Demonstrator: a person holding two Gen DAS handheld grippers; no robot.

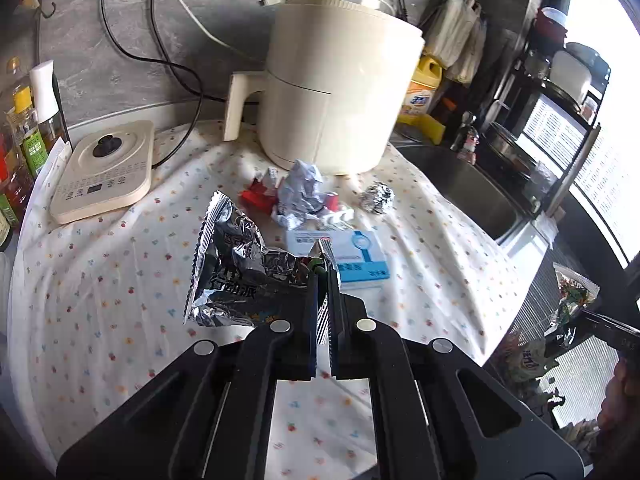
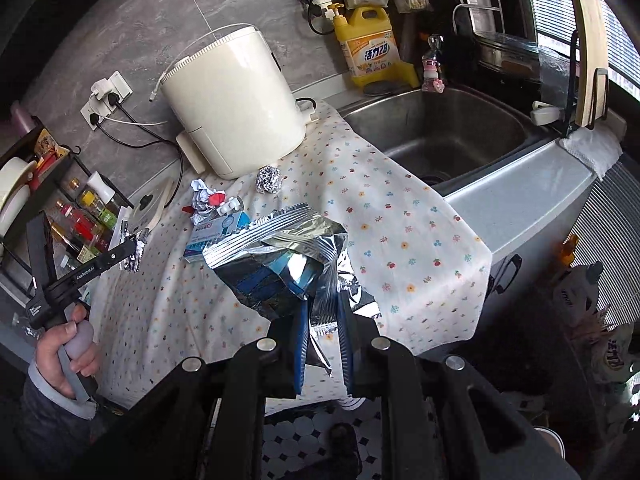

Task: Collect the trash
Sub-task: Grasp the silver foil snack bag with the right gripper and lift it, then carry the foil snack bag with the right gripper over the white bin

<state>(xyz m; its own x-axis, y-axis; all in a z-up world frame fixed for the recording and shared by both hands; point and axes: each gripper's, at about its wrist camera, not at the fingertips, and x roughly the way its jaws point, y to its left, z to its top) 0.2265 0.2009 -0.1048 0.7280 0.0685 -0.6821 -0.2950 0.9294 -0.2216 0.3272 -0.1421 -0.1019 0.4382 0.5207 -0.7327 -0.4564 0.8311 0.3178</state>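
Observation:
My left gripper (image 1: 323,268) is shut on a silver foil snack bag (image 1: 232,264) and holds it above the flowered cloth (image 1: 100,300). My right gripper (image 2: 324,300) is shut on another silver and blue foil bag (image 2: 280,264) held over the cloth's front edge. On the cloth lie a blue and white box (image 1: 352,254), crumpled paper (image 1: 300,194) with red scraps (image 1: 256,196), and a foil ball (image 1: 377,199). In the right wrist view the box (image 2: 216,232), the crumpled paper (image 2: 202,198) and the foil ball (image 2: 269,179) show behind the bag, and the left gripper (image 2: 132,254) is at the left.
A cream air fryer (image 1: 340,92) stands at the back of the cloth, a kettle base (image 1: 104,172) at the left, oil bottles (image 1: 28,136) beyond it. A steel sink (image 2: 448,136) lies right of the cloth, with a yellow detergent bottle (image 2: 368,44) behind.

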